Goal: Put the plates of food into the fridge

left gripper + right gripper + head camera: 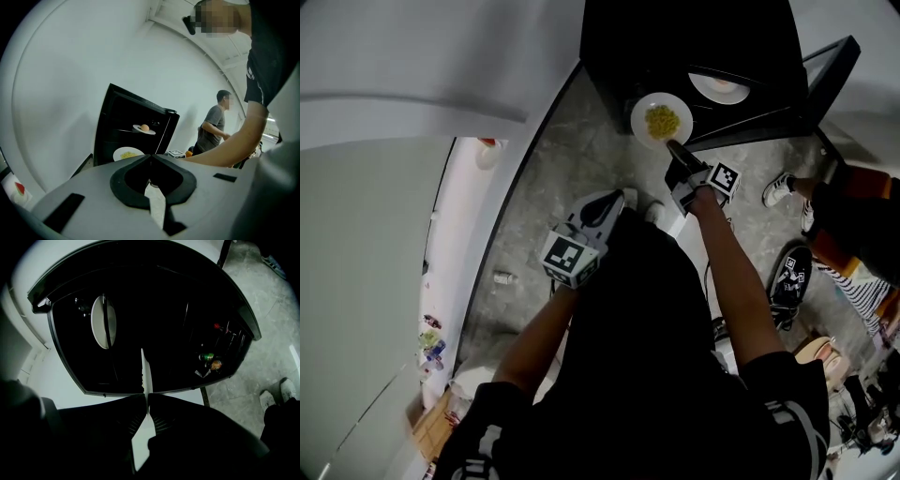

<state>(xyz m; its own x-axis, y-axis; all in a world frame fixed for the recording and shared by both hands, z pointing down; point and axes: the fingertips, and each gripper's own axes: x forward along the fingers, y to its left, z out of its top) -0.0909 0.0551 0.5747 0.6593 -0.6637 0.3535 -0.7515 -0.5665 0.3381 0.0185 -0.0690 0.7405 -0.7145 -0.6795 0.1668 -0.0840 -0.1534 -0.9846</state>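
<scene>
Head view: right tool [677, 152] is clamped on the rim of a round white plate [639, 114] w/ yellow food [662, 122], held flat at the mouth of the black fridge [614, 56]. Step looks like sliding it in. Next: push it deeper, below the 2nd plate [720, 86] already inside, keep it level, then let go. Plate looks hard + smooth; food is loose small bits. Left tool [151, 158] is shut on nothing.
</scene>
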